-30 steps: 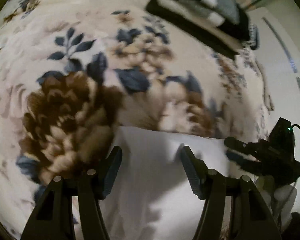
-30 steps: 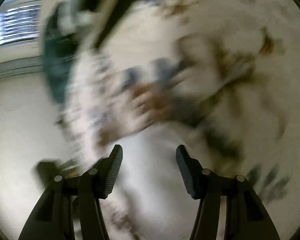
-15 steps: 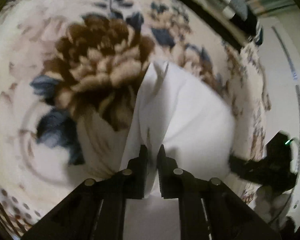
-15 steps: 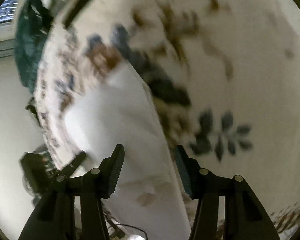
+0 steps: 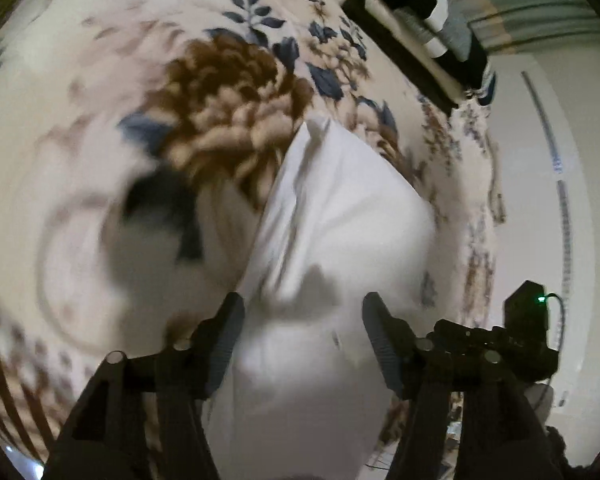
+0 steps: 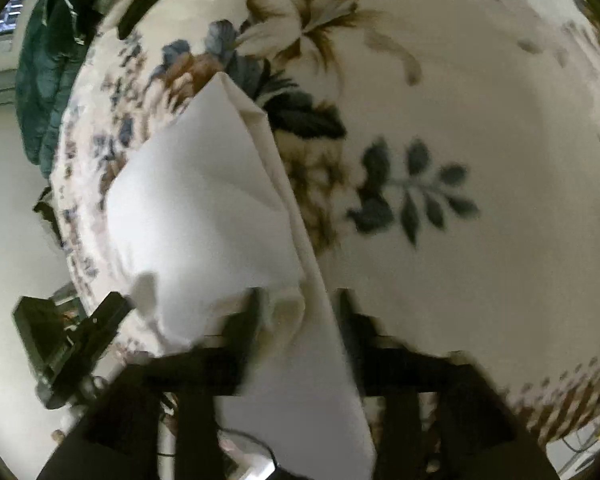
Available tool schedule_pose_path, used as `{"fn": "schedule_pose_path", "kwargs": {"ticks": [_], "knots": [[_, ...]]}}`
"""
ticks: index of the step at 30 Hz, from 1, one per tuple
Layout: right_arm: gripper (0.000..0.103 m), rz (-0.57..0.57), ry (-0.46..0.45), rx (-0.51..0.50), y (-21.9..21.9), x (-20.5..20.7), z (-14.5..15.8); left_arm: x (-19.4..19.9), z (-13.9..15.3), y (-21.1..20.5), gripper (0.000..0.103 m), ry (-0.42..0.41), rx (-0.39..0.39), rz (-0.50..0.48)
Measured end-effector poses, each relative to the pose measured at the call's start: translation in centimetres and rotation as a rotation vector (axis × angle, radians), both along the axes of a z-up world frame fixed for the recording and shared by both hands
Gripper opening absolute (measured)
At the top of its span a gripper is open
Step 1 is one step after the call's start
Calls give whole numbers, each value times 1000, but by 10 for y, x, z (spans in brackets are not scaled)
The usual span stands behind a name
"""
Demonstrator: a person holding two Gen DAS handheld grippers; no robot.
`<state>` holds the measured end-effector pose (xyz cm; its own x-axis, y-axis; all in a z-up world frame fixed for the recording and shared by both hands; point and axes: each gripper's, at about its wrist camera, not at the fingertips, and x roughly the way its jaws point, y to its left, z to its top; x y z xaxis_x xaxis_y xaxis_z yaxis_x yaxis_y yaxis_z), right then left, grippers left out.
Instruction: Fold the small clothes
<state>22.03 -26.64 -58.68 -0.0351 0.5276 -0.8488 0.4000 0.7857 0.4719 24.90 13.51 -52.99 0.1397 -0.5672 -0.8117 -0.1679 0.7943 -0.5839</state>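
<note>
A white cloth [image 5: 340,216] lies folded on a floral blanket [image 5: 228,92], one corner pointing away. My left gripper [image 5: 304,320] is open just above its near part, with cloth between and below the fingers. In the right wrist view the same cloth [image 6: 204,200] has a fold ridge running to my right gripper [image 6: 298,312], whose blurred fingers stand a little apart with a bunch of cloth between them. I cannot tell if they pinch it. The right gripper also shows in the left wrist view [image 5: 500,336] at the right.
The blanket edge [image 5: 480,200] runs along the right, with pale floor [image 5: 540,160] beyond. Dark clothes [image 5: 440,8] lie on a dark frame at the far end. A green garment [image 6: 48,80] hangs at the blanket's left edge in the right wrist view.
My left gripper was shut on the cloth half a second ago and has now opened and let it go. My right gripper's fingers have moved closer together around the fold ridge.
</note>
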Motion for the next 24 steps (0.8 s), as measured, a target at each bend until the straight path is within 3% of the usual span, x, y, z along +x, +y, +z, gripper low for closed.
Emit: {"fn": "schedule_pose_path", "kwargs": {"ticks": [4,10,14,18,19,20,21,23,24], "knots": [[58,33,67,53,-7,-49,-1,-50,-2,7,60,62,33,-20],[58,105,187,103,2,-132,-32,-127,-48,-2,60,189,106,-124],[58,116,227,140,9,-171,-56,-152,-64,-16,60,207,91,-172],[58,100,225,203,19,-184,-73,-159,-63,-24,57,188,59,-161],[58,101,224,205,21,-185,-75,-158,-62,-25,55,184,50,-144],[58,98,226,209,22,-186,-77,-158,-61,-25,44,182,45,-130],[58,98,227,217,26,-187,-79,-159,-60,-24,17,180,34,-118],[55,96,214,216,37,-185,-77,-160,-57,-23,10,185,16,-99],[37,101,206,211,45,-183,-74,-160,-54,-22,8,183,12,-92]]}}
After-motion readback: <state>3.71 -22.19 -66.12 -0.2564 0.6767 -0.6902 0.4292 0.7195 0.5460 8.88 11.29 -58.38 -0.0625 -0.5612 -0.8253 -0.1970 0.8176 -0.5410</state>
